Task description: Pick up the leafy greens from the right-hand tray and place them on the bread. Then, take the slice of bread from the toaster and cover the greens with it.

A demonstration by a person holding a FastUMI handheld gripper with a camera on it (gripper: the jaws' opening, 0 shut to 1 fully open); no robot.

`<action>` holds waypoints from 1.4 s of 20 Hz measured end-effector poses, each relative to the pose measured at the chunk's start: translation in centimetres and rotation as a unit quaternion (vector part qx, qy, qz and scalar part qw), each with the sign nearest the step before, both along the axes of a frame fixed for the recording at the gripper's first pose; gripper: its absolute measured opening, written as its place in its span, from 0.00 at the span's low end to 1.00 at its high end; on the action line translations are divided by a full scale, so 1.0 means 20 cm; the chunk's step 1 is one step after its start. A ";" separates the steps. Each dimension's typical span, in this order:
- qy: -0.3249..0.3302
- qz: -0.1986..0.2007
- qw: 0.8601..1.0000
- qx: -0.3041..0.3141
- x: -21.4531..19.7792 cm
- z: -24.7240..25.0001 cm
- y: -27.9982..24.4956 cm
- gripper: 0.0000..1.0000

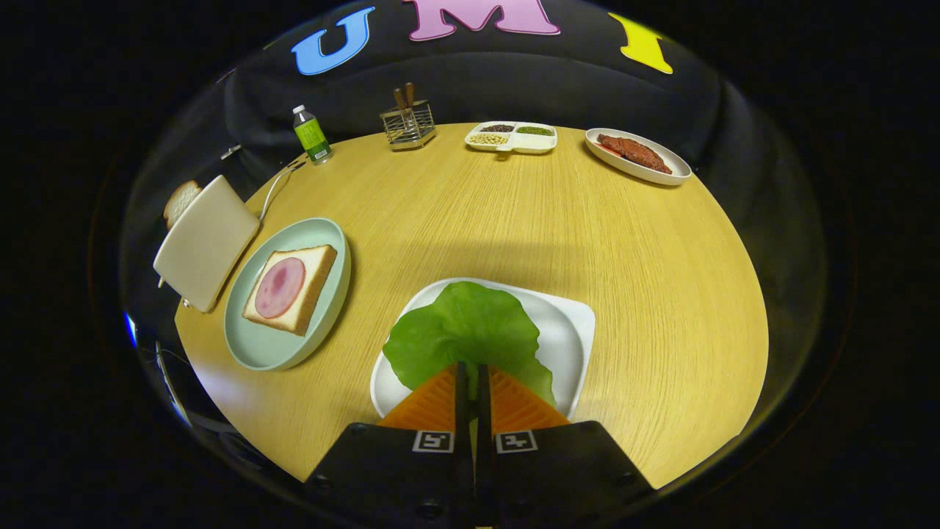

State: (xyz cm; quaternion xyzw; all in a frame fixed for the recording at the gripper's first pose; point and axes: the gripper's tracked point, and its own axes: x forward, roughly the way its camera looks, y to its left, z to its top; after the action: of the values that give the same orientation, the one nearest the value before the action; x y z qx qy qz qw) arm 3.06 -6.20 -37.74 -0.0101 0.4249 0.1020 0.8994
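Task is at its first step, nothing placed yet. The gripper (471,371) has its fingers drawn nearly together with only a thin slit between, & the near edge of the leafy greens (464,330) sits in that slit, so it looks pinched on the leaf, tho how firm the hold is I can't tell. The greens lie on the white tray (569,334), not clearly lifted off it.

Left to do: carry the leaf to the bread (292,288), which lies on the pale green plate (253,345) to the left of the tray w/ a pink meat round (280,287) on top; then fetch the 2nd slice (180,201) poking up from the toaster (205,250) just behind that plate & lay it over the leaf.

Other stuff is well beyond the fingers, at the table's far edge: green bottle (311,135), wire utensil holder (408,125), divided dish of beans/seeds (512,137), oval plate w/ meat (636,155). The toaster cord (275,187) trails toward the bottle. Path tray-to-bread is bare tabletop (470,220); nothing blocks it, I judge
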 end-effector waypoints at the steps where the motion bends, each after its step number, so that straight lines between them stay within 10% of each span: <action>1: -0.001 0.006 1.000 -0.001 -0.01 0.01 0.00 0.06; 28: -0.152 0.061 0.984 -0.068 0.07 0.77 0.69 0.06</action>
State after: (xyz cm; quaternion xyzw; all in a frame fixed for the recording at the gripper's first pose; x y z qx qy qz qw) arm 4.41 7.69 -22.42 -0.1125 0.2878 0.1253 0.9428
